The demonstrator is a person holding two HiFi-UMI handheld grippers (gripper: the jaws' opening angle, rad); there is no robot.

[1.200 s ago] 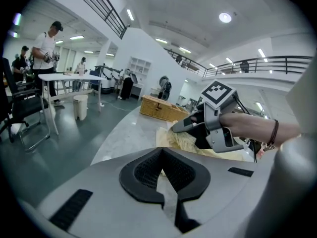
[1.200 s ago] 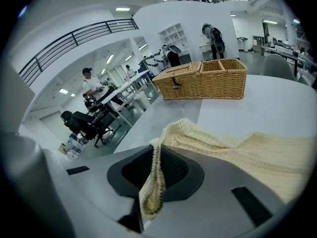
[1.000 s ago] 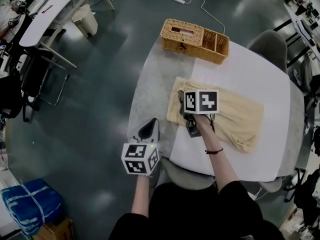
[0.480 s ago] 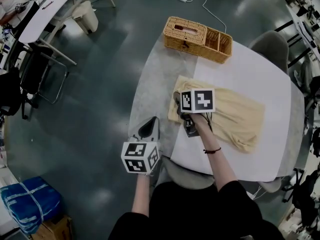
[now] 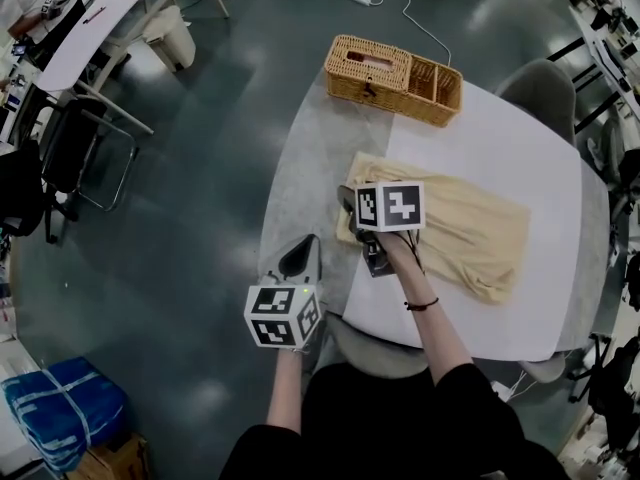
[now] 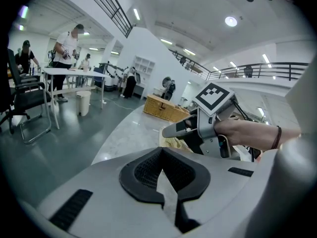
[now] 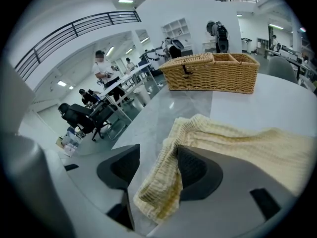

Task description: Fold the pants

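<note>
Your right gripper (image 7: 154, 170) had its jaws spread wide, having just been opening. The near-left corner of the pants (image 5: 470, 230) hung loose between them, draped against one pad rather than pinched, while your left gripper (image 6: 163, 175) was closed on nothing near the left edge of the table (image 5: 500, 308). The pants lay flat on the table as a short, wide slab, well apart from the wicker basket (image 5: 395, 78). From this I judged that one fold had been laid and its corner was being released, with any further fold and squaring the uneven right end left to do.
</note>
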